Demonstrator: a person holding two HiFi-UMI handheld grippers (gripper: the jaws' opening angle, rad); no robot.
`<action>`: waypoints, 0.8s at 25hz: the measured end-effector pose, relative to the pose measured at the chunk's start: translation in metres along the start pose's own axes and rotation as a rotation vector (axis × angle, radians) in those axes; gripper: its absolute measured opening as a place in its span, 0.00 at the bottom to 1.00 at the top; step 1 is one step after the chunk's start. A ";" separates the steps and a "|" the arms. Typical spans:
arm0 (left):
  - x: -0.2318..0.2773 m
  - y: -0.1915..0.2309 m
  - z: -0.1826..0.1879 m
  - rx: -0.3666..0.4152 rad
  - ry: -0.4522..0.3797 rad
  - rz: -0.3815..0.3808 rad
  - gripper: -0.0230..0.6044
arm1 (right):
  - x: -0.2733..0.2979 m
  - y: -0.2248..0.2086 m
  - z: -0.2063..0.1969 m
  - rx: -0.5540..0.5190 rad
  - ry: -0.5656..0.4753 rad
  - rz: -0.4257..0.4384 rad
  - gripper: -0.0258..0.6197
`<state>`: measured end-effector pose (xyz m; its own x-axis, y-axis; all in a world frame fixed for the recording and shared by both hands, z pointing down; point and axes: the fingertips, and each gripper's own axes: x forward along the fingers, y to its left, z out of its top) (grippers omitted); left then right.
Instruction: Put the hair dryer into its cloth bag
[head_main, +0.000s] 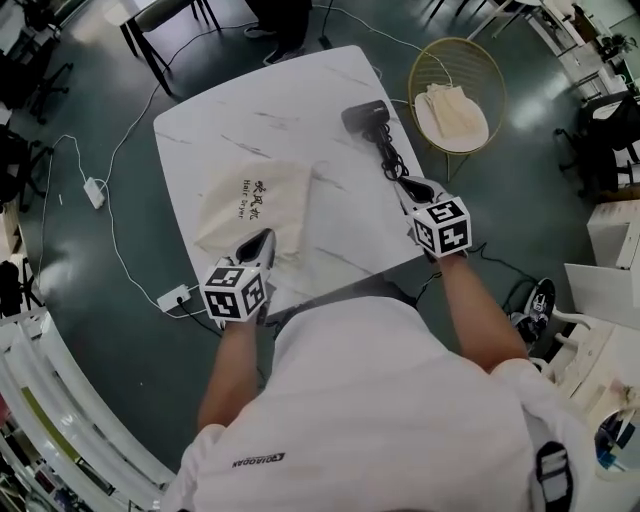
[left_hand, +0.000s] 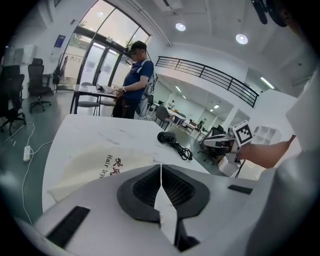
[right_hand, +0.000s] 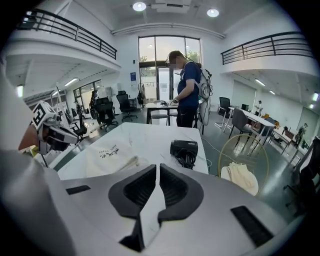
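Observation:
A beige cloth bag (head_main: 255, 205) with dark print lies flat on the left half of the white marble table (head_main: 300, 100). A black hair dryer (head_main: 364, 118) rests at the table's far right, its coiled cord (head_main: 391, 158) trailing toward me. My left gripper (head_main: 266, 236) hovers over the bag's near edge, jaws shut and empty; in the left gripper view the bag (left_hand: 95, 165) is just ahead of its jaws (left_hand: 161, 167). My right gripper (head_main: 403, 183) sits by the near end of the cord, shut with nothing in it; in the right gripper view the dryer (right_hand: 184, 148) lies beyond its jaws (right_hand: 158, 166).
A round gold wire chair (head_main: 458, 45) holding a cream cloth pouch (head_main: 452, 112) stands off the table's right side. A person (right_hand: 188, 87) stands at a desk beyond the far edge. A power strip (head_main: 174, 297) and cables lie on the floor at left.

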<state>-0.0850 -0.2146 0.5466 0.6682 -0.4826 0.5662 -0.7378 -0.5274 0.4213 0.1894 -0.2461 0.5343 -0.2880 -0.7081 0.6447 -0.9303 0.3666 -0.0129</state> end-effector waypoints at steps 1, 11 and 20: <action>0.006 -0.002 0.000 -0.002 0.004 0.008 0.09 | 0.009 -0.009 -0.002 -0.002 0.010 0.007 0.11; 0.052 -0.016 0.004 -0.009 0.042 0.103 0.09 | 0.091 -0.077 -0.027 -0.028 0.112 0.030 0.25; 0.069 -0.021 -0.003 -0.042 0.104 0.179 0.09 | 0.151 -0.108 -0.055 0.097 0.171 -0.019 0.47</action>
<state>-0.0240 -0.2343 0.5791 0.5139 -0.4904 0.7038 -0.8489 -0.4087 0.3351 0.2588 -0.3595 0.6751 -0.2348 -0.5985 0.7660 -0.9552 0.2880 -0.0677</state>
